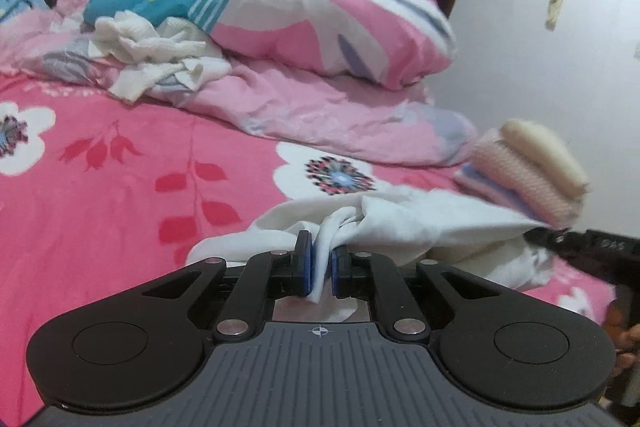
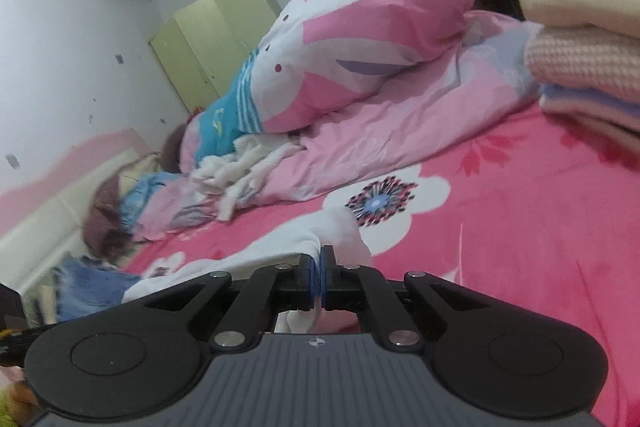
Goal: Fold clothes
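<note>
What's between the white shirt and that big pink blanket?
In the left wrist view, only bare pink flowered bedsheet lies between the white garment and the pink quilt.

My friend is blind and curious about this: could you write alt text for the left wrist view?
The left gripper is shut on a bunched fold of a white garment lying on a pink flowered bedsheet. A stack of folded clothes sits at the right, and a rumpled pink duvet lies behind.

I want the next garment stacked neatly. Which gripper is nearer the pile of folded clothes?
Right. The right gripper has the folded pile close ahead on its right; the left gripper sees it farther off.
</note>
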A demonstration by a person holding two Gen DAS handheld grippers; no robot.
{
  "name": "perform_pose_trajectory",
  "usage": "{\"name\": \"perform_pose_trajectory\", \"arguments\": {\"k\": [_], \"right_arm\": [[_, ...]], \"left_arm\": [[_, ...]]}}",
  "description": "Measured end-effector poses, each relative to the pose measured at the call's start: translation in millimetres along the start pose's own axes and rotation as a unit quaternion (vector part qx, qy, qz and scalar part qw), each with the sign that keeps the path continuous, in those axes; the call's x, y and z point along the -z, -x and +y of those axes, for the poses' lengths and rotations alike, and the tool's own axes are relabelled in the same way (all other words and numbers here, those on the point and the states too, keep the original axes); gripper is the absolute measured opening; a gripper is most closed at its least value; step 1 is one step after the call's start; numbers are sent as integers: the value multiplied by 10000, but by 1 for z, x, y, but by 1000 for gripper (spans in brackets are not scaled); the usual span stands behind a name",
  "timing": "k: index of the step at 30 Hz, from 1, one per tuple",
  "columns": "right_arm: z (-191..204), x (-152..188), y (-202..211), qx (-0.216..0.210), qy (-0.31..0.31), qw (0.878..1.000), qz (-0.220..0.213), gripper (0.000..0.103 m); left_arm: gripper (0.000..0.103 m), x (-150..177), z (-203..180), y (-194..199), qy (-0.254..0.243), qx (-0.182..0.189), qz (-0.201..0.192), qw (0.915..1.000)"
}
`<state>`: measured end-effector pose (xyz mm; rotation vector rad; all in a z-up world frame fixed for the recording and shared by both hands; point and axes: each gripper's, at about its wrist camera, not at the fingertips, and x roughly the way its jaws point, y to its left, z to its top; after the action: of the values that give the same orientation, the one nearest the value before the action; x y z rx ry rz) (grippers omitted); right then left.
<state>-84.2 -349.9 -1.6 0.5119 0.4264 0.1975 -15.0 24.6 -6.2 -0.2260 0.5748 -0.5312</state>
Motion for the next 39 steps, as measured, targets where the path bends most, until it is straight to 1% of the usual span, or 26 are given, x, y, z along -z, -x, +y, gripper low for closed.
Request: {"name": "perform_pose_trajectory", "arguments": {"k": [1, 3, 7, 9, 10, 11, 13, 15, 18, 19, 20, 21, 22, 23, 25, 27, 28, 29, 30, 32, 34, 35, 39], "right_arm": [[-2, 1, 4, 23, -42, 10000, -5, 2], [-6, 5, 8, 243, -26, 9997, 1, 2], [-19, 19, 2, 805, 61, 9965, 200, 2], [-26, 28, -3, 1105, 157, 9932, 321, 3], [-28, 34, -5, 1272, 240, 9909, 379, 3], [-30, 40, -8, 1451, 347, 9878, 442, 3], [-34, 53, -13, 1800, 618, 9800, 586, 3], [-37, 65, -16, 2073, 823, 9722, 710, 3], [-42, 75, -14, 2167, 817, 9698, 766, 3], [-43, 76, -12, 2170, 783, 9701, 759, 4], [-44, 77, -10, 2167, 744, 9705, 751, 4], [-45, 78, -8, 2141, 695, 9715, 736, 4], [-46, 77, -5, 2093, 647, 9732, 700, 4], [-47, 77, -3, 2044, 600, 9748, 664, 4], [-48, 76, 3, 1966, 563, 9770, 599, 4], [-48, 76, 8, 1911, 586, 9783, 546, 5], [-48, 76, 9, 1899, 594, 9786, 534, 5], [-49, 77, 11, 1891, 593, 9788, 525, 5], [-49, 78, 12, 1881, 588, 9790, 519, 5], [-52, 81, 14, 1860, 555, 9796, 521, 6], [-55, 85, 14, 1829, 533, 9803, 520, 6], [-57, 86, 14, 1813, 526, 9806, 520, 6], [-63, 88, 10, 1769, 482, 9817, 515, 6]], "left_arm": [[8, 2, 0, 6, 55, 101, 12, 9999], [9, 9, -3, 8, -38, 317, 153, 9994], [14, 28, -11, 0, -325, 365, 565, 9972], [20, 30, -10, 3, -287, 408, 572, 9971], [26, 32, -9, 5, -266, 430, 574, 9971], [31, 33, -8, 6, -246, 452, 576, 9970], [39, 35, -6, 9, -206, 495, 579, 9969], [44, 34, -4, 12, -136, 465, 510, 9975], [54, 31, -2, 14, 60, 526, 462, 9975], [60, 30, -4, 11, 75, 603, 529, 9967], [69, 29, -6, 7, 88, 680, 599, 9958], [74, 30, -10, 3, 41, 738, 674, 9950], [83, 31, -16, -6, -59, 777, 798, 9938], [91, 33, -20, -15, -125, 697, 905, 9934], [94, 38, -30, -32, -252, 529, 1118, 9920], [92, 44, -35, -49, -304, 378, 1294, 9904], [82, 48, -36, -57, -307, 318, 1381, 9894], [62, 50, -35, -62, -240, 245, 1453, 9888], [54, 51, -33, -67, -141, 147, 1543, 9878], [23, 49, -24, -67, 159, 124, 1544, 9878], [12, 43, -16, -60, 367, 171, 1396, 9894], [8, 38, -12, -55, 450, 171, 1261, 9908], [5, 11, 9, -41, 894, 170, 712, 9933]]}}
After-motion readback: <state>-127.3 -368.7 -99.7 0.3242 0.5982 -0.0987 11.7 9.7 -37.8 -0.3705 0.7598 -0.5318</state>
